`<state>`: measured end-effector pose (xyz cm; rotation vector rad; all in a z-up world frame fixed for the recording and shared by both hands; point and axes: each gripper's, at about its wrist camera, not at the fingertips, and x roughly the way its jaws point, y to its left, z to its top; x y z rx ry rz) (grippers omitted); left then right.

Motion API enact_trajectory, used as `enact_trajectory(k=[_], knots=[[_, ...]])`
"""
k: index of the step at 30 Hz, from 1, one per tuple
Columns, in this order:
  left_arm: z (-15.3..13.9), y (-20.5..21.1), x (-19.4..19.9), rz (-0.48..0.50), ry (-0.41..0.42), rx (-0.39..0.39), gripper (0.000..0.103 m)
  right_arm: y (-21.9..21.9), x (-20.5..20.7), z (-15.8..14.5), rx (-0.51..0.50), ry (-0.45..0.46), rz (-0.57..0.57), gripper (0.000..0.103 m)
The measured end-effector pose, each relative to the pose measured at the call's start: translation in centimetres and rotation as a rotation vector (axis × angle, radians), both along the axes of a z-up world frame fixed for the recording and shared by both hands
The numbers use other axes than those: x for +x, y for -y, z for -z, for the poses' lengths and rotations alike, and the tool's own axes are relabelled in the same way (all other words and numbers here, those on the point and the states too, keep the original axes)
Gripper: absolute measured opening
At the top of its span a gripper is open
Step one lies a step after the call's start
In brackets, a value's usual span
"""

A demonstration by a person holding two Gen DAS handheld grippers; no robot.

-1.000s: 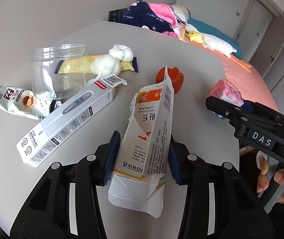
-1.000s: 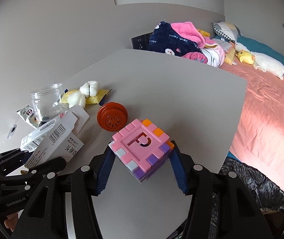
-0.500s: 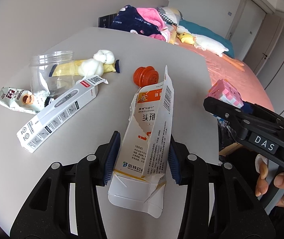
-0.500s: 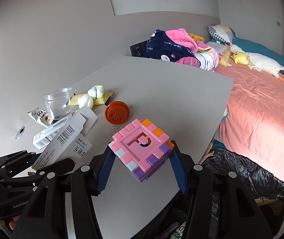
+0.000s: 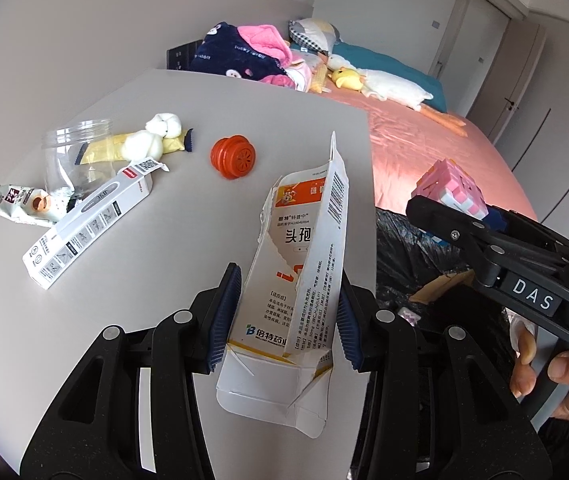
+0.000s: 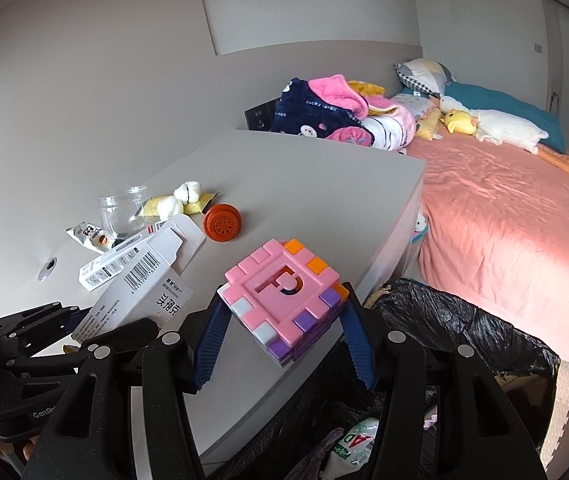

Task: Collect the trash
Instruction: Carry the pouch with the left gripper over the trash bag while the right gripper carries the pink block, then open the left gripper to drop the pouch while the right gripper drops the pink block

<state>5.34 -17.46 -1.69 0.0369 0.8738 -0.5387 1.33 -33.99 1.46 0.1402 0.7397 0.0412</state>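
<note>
A torn medicine carton (image 5: 304, 264) is pinched between the pads of the left gripper (image 5: 286, 320) and held above the grey table (image 5: 188, 184). A pink puzzle cube (image 6: 284, 300) is clamped by the right gripper (image 6: 282, 340) over the table edge, beside a black-lined trash bin (image 6: 464, 332). An orange cap (image 5: 233, 157), a thermometer box (image 5: 88, 224), a clear jar (image 5: 72, 152) and a snack wrapper (image 5: 16, 204) are left on the table.

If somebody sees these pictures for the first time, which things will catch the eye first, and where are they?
First, the torn medicine box, white and orange, clamped upright in the left gripper above the grey table. Next, the pink puzzle cube held in the right gripper, near the table's edge and just above the black trash bag. Farther back on the table lies an orange round cap.
</note>
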Motion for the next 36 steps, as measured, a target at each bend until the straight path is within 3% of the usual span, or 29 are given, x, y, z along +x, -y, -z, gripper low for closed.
enact_trajectory(k=[23, 31, 32, 33, 34, 35, 36], knots=[[-1.3, 6.4, -5.1, 0.158, 0.024, -0.002, 0.045, 5.8, -6.8, -2.0, 0.013, 0.056, 0.143, 0.056], [-0.9, 9.2, -6.8, 0.262, -0.013, -0.011, 0.048, 8.5, -9.1, -2.5, 0.024, 0.068, 0.219, 0.056], [-0.9, 9.6, -7.0, 0.289, -0.026, -0.016, 0.051, 8.9, -9.4, -2.6, 0.033, 0.072, 0.236, 0.056], [-0.8, 9.9, -7.3, 0.324, -0.044, -0.026, 0.063, 9.3, -9.7, -2.7, 0.034, 0.075, 0.260, 0.058], [-0.7, 10.4, -7.6, 0.348, -0.058, -0.031, 0.076, 9.7, -10.0, -2.8, 0.020, 0.080, 0.293, 0.074], [-0.7, 10.6, -7.8, 0.361, -0.060, -0.032, 0.098, 10.0, -10.4, -3.0, 0.001, 0.091, 0.323, 0.083], [-0.7, 10.7, -8.1, 0.368, -0.044, -0.031, 0.097, 10.3, -10.7, -3.1, -0.015, 0.102, 0.348, 0.089]])
